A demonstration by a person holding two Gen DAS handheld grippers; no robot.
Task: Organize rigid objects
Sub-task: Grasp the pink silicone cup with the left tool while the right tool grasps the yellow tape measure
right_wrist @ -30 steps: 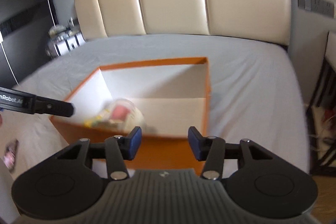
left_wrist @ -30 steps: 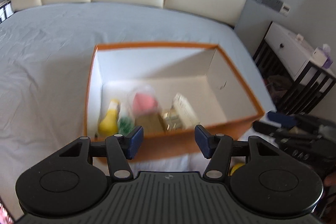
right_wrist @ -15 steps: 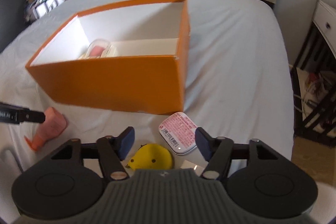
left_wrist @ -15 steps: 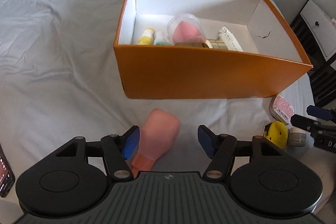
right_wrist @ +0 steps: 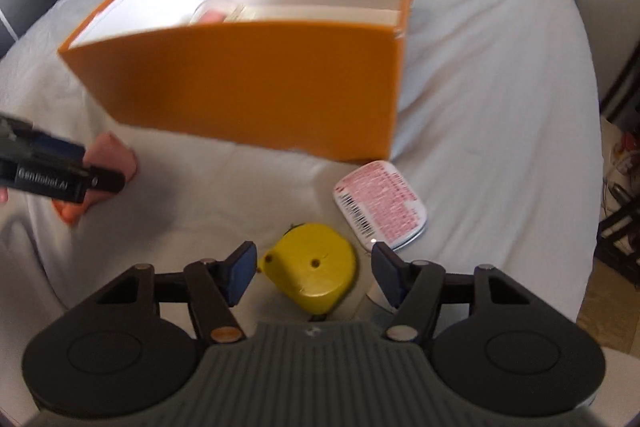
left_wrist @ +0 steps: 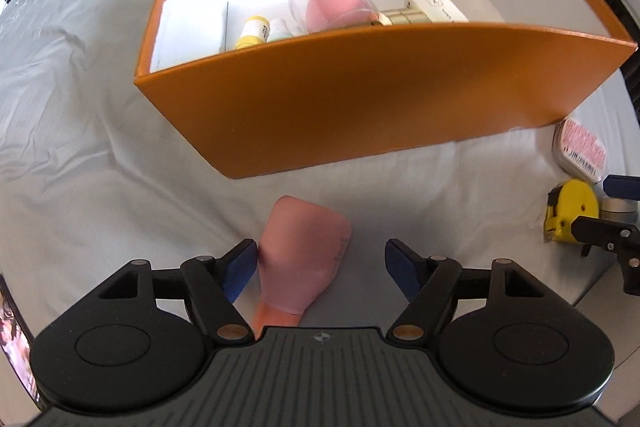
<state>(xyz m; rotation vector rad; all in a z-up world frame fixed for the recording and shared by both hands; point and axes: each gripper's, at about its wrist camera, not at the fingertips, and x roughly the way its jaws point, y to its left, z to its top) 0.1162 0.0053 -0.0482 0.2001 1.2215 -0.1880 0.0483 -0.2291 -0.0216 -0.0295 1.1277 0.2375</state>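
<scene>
Grippers poised over loose items beside the storage box

Left gripper (left_wrist: 320,263): jaws opening, wide, straddling the pink tube (left_wrist: 302,259) on the bed sheet (left_wrist: 80,167), its left pad just beside the tube, its right pad apart. Right gripper (right_wrist: 312,273): jaws closing around the yellow tape measure (right_wrist: 312,267), pads not yet pressing. Flat tin (right_wrist: 380,205) lies at 1 o'clock of the tape measure; orange box (left_wrist: 360,99) at 12 o'clock of both grippers, holding small bottles and a pink sponge case (left_wrist: 332,1)

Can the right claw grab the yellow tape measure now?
Probably yes. The yellow tape measure lies on the bed between the closing right claw jaws, with nothing covering it.
</scene>
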